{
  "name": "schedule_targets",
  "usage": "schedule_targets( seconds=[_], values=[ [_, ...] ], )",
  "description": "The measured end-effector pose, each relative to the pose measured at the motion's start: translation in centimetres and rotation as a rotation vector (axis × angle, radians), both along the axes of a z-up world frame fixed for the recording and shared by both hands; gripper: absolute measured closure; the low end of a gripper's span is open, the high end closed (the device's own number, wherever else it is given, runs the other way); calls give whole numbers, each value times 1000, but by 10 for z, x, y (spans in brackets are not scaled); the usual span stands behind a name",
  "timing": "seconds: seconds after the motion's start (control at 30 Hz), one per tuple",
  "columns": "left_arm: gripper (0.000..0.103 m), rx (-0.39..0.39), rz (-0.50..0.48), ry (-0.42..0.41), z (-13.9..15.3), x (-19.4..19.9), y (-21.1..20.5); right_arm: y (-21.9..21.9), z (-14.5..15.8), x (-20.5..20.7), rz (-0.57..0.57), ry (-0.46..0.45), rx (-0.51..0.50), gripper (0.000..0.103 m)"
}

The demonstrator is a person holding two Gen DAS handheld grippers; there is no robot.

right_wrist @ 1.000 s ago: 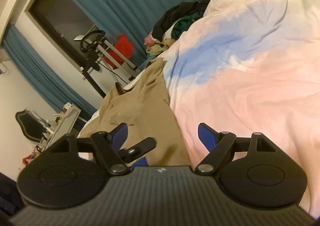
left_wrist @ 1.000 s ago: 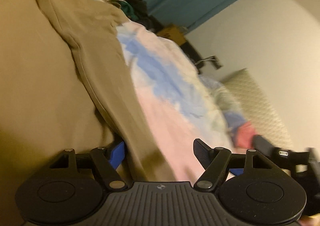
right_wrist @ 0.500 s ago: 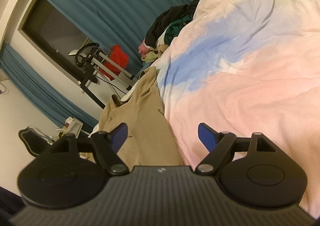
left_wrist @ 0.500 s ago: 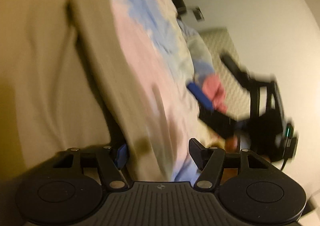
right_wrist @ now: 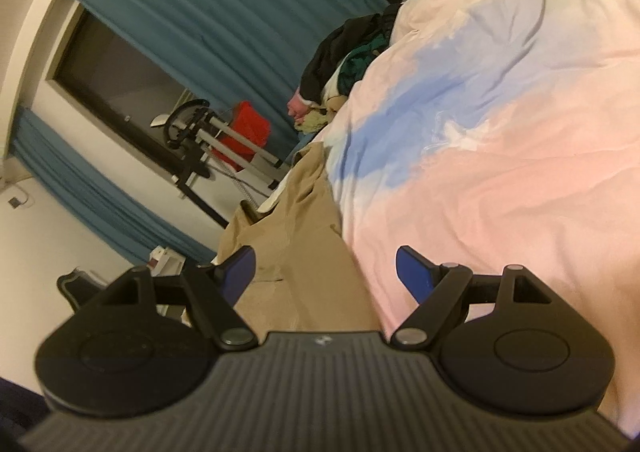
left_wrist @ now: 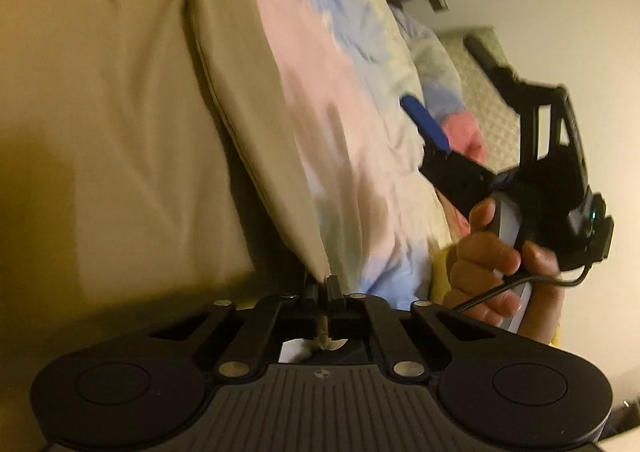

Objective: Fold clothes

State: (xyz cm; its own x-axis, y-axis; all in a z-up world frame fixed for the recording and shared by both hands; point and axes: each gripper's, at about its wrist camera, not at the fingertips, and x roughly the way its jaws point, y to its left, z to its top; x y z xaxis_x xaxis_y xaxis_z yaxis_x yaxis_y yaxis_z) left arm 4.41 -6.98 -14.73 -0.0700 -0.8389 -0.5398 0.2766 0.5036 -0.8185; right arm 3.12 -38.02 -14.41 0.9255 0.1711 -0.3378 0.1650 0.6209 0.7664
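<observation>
Fingers of left gripper (left_wrist: pixel 323 286) are pinching the hem of the soft, limp tan cotton garment (left_wrist: pixel 120 112) lying on the pastel bed duvet (right_wrist: pixel 500 132); right gripper (right_wrist: pixel 325 266) is hovering wide open, holding nothing.

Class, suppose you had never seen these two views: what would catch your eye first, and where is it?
The left claw is shut on the edge of the tan garment filling the left of its view. Beside it lies the pink-and-blue duvet, with the right claw open over the garment's edge. A teal curtain hangs behind.
</observation>
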Motion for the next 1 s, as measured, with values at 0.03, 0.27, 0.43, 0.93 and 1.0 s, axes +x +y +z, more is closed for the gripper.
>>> schedule_targets(
  seconds=[0.03,0.27,0.43,0.93,1.0],
  values=[
    [101,6,24,-4,5,-1,2,2,1,0,10,-2,-7,23],
    [101,86,159,-47,35,-9,29,13,5,0,51,22,-57,23],
    [101,312,178,-62,35,-5,40,20,6,2,57,60,-112,23],
    [41,351,397,-124,43,141,26,34,3,22,60,85,-231,23],
    [33,349,484,-138,43,178,25,36,1,29,65,77,-241,23]
  ],
)
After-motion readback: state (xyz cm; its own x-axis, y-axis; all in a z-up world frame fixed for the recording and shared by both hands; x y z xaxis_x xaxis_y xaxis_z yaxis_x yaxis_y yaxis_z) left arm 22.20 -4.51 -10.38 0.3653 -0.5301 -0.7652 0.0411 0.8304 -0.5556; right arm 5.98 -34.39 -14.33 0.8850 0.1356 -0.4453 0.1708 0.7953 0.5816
